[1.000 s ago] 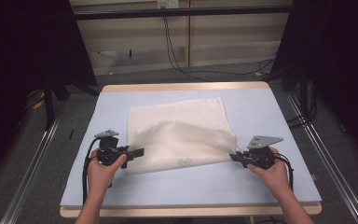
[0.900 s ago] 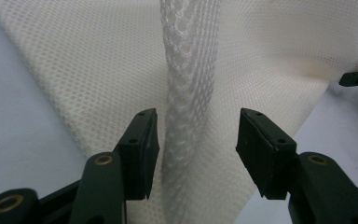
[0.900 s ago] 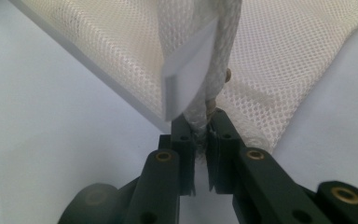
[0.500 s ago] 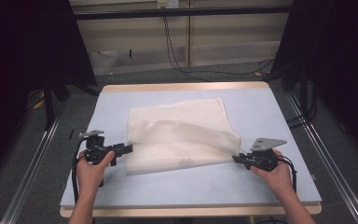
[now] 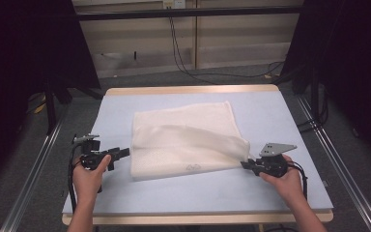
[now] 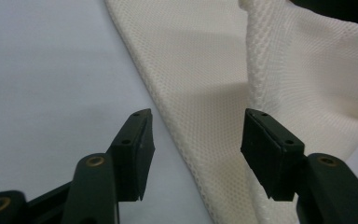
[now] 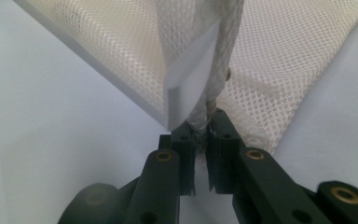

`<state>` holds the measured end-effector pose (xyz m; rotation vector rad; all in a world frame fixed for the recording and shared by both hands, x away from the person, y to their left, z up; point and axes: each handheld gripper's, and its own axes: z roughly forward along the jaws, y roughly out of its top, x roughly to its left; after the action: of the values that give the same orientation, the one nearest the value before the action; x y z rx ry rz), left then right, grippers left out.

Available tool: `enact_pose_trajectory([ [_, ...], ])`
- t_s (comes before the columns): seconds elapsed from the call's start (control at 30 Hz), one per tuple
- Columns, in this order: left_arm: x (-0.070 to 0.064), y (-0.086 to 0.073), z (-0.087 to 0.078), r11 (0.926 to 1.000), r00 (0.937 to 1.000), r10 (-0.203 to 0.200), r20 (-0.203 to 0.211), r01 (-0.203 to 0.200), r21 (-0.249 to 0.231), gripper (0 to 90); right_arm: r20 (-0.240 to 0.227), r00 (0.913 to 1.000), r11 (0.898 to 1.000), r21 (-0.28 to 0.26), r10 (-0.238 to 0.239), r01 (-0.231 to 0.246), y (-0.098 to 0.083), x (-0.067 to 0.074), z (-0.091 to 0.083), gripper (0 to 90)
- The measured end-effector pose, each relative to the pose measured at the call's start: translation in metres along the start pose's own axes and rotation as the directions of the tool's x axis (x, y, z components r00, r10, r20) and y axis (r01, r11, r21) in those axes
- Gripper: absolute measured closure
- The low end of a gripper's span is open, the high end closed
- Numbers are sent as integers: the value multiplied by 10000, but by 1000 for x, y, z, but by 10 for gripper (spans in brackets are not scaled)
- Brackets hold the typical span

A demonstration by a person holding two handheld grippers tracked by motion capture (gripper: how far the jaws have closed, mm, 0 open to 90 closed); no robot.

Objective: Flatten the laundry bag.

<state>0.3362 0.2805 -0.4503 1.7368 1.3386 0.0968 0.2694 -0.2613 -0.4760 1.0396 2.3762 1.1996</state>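
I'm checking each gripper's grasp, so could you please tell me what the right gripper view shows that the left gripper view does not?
Right gripper view alone: the right gripper shut on a bunched corner of the mesh cloth, with a white tag hanging from it. Left gripper view alone: the left gripper open, nothing between its fingers, pointing at the cloth's edge where one layer rises in a fold. Both: the cream cloth lying on the pale blue table.

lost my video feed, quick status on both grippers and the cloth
Left gripper open, just off the white mesh cloth. Right gripper shut on cloth's corner, lifting it slightly. Blue table: nothing in the way.
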Motion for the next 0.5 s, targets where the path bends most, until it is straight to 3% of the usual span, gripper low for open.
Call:
enact_pose_trajectory([
  [0.1, -1, -3, 7, 9981, 9995, 293, -152, -284, 545, 441, -6, 10000, 10000, 8, 10, -10, 0, 0, 0, 825],
  [0.2, -5, -7, 18, 9949, 9994, 342, 94, -349, 946, 441, 12, 10000, 10000, 23, -26, 26, 0, 0, 0, 825],
  [0.3, -8, -9, 23, 9939, 9992, 359, 202, -378, 1031, 455, -12, 10000, 10000, 30, -72, 72, 0, 1, 0, 825],
  [0.37, -11, -10, 26, 9924, 9981, 395, 483, -448, 1150, 465, -18, 10000, 10000, 58, -76, 77, 0, 1, 1, 825],
  [0.5, -15, -12, 35, 9847, 9971, 590, 486, -661, 1611, 479, -9, 9999, 9999, 67, -109, 109, 0, 1, 1, 824],
])
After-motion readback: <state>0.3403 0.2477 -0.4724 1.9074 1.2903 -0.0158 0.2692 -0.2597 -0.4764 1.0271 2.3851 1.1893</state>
